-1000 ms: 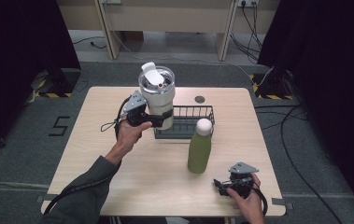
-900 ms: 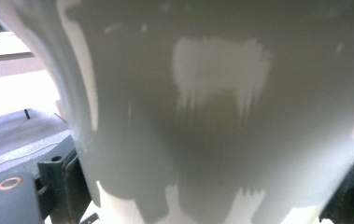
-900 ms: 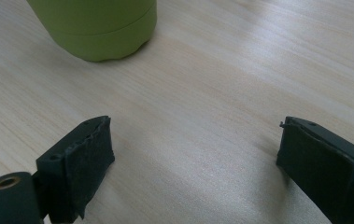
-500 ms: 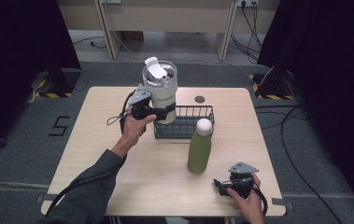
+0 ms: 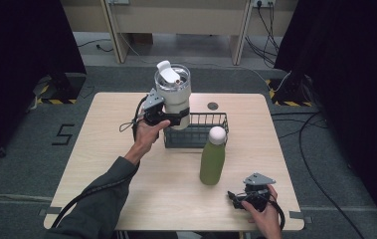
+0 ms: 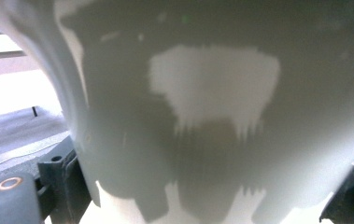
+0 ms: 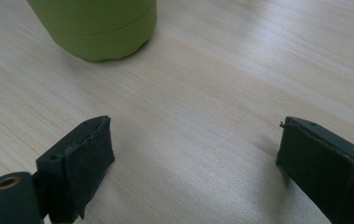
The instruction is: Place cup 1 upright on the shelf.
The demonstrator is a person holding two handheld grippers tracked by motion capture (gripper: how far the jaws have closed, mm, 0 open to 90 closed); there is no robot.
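Light wooden table (image 5: 101, 164), dark floor around. White tumbler (image 5: 174, 102) clamped low on its body in left gripper (image 5: 168, 118), raised above left end of wire basket (image 5: 196, 130); basket contents not discernible. Green bottle (image 5: 212, 157) upright just before basket. Right gripper (image 5: 243, 196) near front edge, jaws spread, grasping nothing.

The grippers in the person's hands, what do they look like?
Both are black. The left gripper and the right gripper each carry a grey three-cornered plate and trail a black cable. The right one's pads are blocky and dark. The left sleeve is dark grey.
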